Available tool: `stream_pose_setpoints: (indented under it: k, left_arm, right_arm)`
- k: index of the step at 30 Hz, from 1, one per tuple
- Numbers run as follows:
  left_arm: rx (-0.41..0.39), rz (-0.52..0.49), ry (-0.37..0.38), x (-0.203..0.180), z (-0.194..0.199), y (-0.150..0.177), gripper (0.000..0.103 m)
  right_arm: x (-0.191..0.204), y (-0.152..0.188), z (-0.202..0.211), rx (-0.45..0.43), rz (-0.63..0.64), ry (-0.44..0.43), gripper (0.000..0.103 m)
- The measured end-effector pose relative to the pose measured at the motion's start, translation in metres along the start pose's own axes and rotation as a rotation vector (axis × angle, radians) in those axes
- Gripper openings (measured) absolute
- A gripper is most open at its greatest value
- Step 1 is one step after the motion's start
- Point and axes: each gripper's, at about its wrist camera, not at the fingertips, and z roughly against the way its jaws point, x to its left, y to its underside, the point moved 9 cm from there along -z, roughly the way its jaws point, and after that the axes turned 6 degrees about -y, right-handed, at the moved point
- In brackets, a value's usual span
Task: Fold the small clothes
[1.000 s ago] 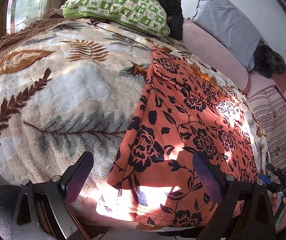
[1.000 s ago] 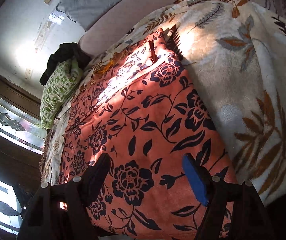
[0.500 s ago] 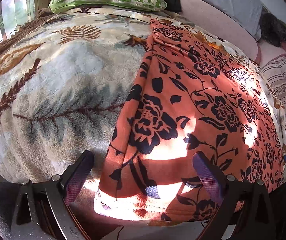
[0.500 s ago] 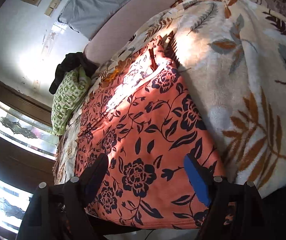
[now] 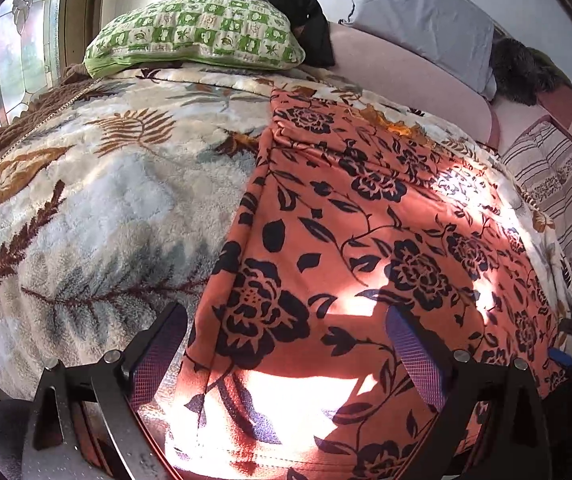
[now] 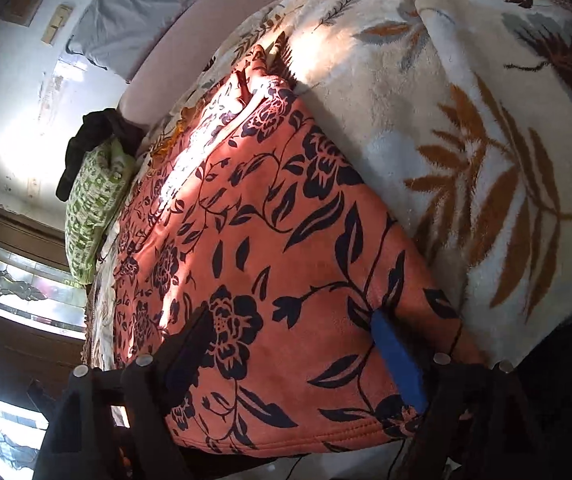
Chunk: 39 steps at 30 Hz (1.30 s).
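Grippers, left gripper (image 5: pixel 286 354) and right gripper (image 6: pixel 295 354), have dropped closer, both open, straddling the orange black-flowered fleece garment's (image 5: pixel 365 220) near hem, ready to pinch.

Two wrist fisheyes looked steeply down, close over the near edge of a bed.

The left view faced along the orange cloth with black flowers (image 5: pixel 365 216) from its near-left corner, toward the green-and-white checked pillow (image 5: pixel 198 34) and the grey cushion (image 5: pixel 425 16). The right view, rolled sideways, faced the same cloth (image 6: pixel 286 240) from its near-right corner. Both shared the cloth, the cream fleece blanket with leaf print (image 5: pixel 98 200), the pillow and the cushion.
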Motion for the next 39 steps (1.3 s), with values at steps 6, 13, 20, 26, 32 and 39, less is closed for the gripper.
stream_pose_setpoints:
  k: [6,13,20,26,32,39]
  left_arm:
    - [0.034,0.022,0.006,0.005,-0.009,0.01,0.099]
    - [0.034,0.03,0.017,0.007,-0.005,0.011,0.099]
    - [-0.002,0.065,0.005,0.018,0.003,0.007,0.099]
    - [0.011,0.085,-0.019,0.028,0.003,0.014,0.099]
    - [0.008,0.08,-0.029,0.027,0.001,0.014,0.099]
    - [-0.001,0.068,-0.034,0.028,0.002,0.012,0.099]
  right_arm:
    - [0.024,0.0,0.008,-0.02,0.103,-0.016,0.084]
    - [0.014,0.008,0.007,0.007,0.055,0.043,0.085]
    - [0.028,0.005,0.011,-0.024,0.102,0.029,0.085]
    - [-0.004,0.011,0.007,-0.012,-0.034,-0.016,0.084]
    - [-0.025,0.008,0.011,-0.003,-0.05,-0.009,0.085]
    - [-0.022,-0.011,0.024,-0.048,-0.042,-0.018,0.085]
